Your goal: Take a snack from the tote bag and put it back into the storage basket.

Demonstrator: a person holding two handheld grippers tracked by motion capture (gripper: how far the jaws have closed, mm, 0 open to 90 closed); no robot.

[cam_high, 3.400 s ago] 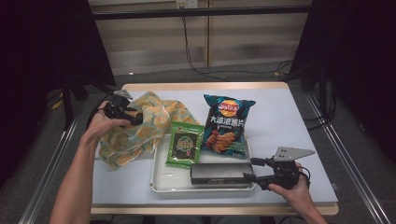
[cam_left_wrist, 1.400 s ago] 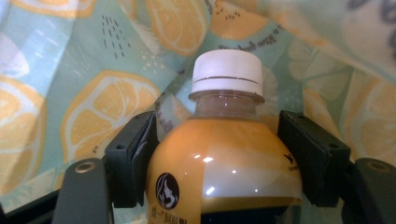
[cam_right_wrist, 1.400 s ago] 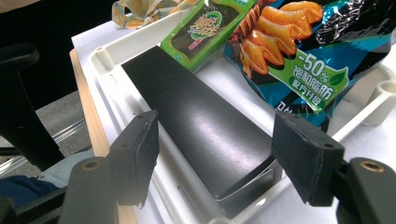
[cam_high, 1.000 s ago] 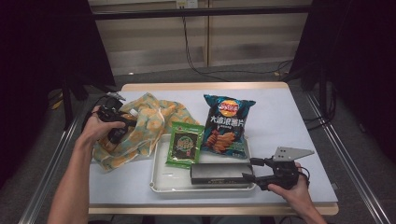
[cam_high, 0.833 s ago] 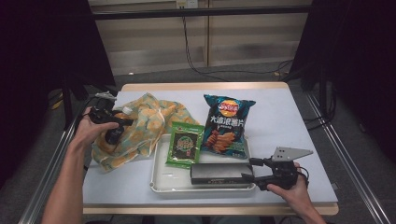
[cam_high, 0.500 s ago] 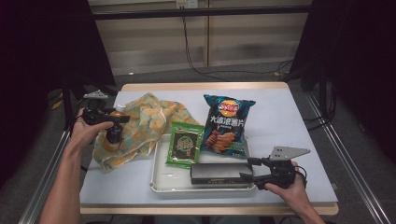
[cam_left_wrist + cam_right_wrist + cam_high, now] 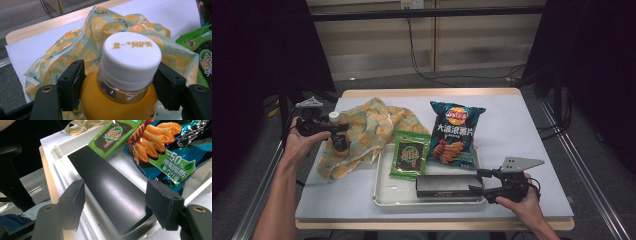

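White-topped table [image 7: 522,125] w/ wood edge, dark room; left tongs [image 7: 120,82] gripping juice bottle [image 7: 120,100], right tongs [image 7: 115,202] wide.

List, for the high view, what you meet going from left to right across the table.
Left gripper holding the orange drink bottle → lemon-print cloth bag → green seaweed packet → blue chip bag → right gripper.

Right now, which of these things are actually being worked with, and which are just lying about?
In hand:
- orange juice bottle, gripped at the shoulder by the left gripper
- black box in the white tray, between the right gripper's open jaws

Lying about:
- lemon-print cloth bag
- chips bag
- green seaweed packet
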